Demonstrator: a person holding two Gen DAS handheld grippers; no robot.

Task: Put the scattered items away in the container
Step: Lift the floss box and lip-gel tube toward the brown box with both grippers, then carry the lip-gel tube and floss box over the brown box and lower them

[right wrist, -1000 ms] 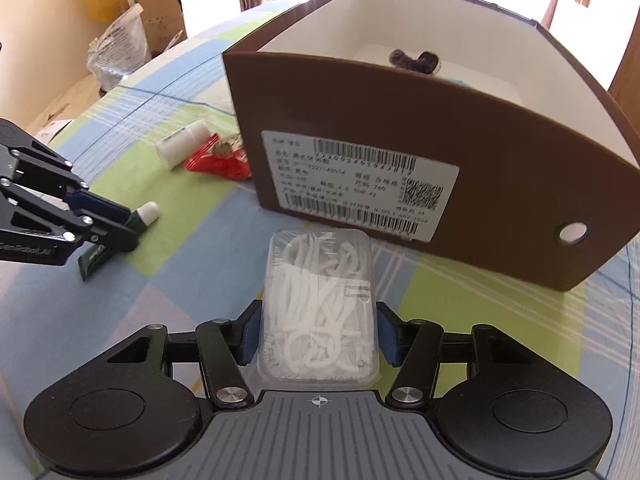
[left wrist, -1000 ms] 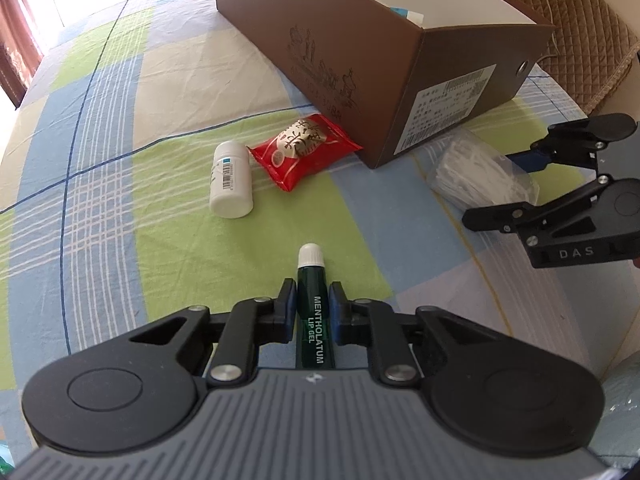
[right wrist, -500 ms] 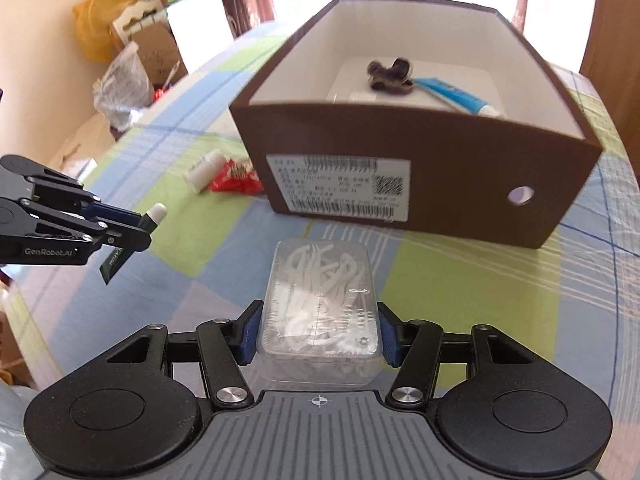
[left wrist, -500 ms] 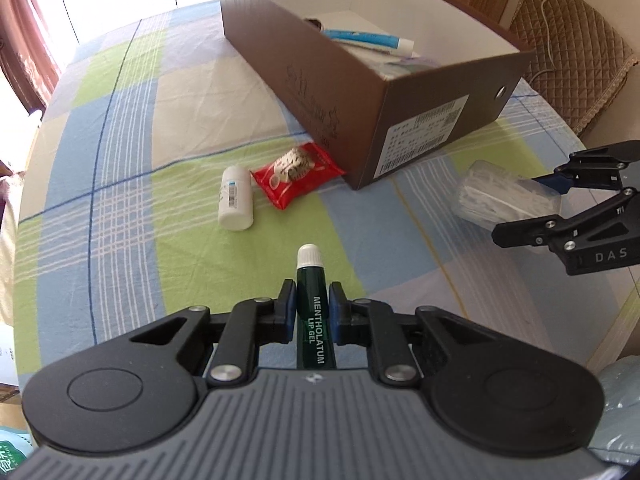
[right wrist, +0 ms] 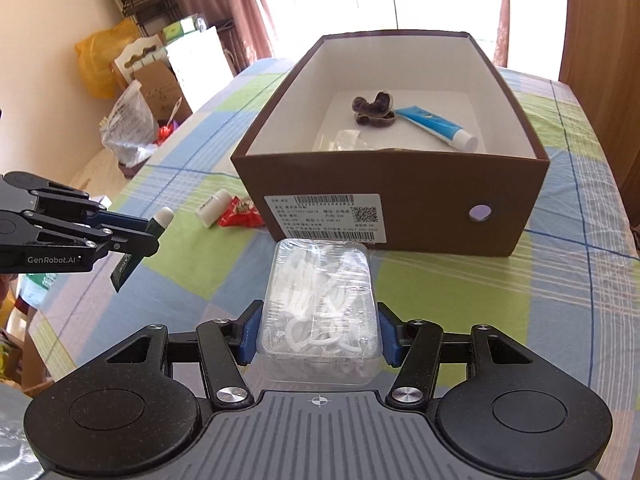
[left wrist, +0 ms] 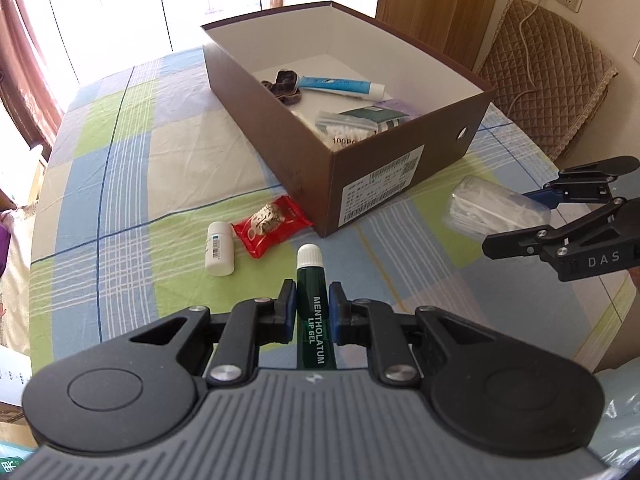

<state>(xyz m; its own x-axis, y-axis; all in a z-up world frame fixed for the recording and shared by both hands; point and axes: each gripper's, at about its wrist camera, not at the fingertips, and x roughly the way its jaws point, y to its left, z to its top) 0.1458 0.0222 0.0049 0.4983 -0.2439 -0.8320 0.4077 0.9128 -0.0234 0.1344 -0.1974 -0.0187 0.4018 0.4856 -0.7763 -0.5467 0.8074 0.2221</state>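
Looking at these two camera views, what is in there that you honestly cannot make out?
- Near floor of the brown box, right wrist view: hidden behind its own front wall.
- Label print on the box, left wrist view: too small to read.
- Lower end of the lip gel tube, left wrist view: hidden behind the gripper body.
- White bottle, right wrist view: label too small.

Both hand-held grippers have risen, lifting the lip gel tube point(left wrist: 313, 316) and floss-pick box point(right wrist: 319, 312) above the table.

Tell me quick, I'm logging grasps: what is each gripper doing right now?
Left gripper: closed on the Mentholatum lip gel tube.
Right gripper: closed on the clear floss pick box.
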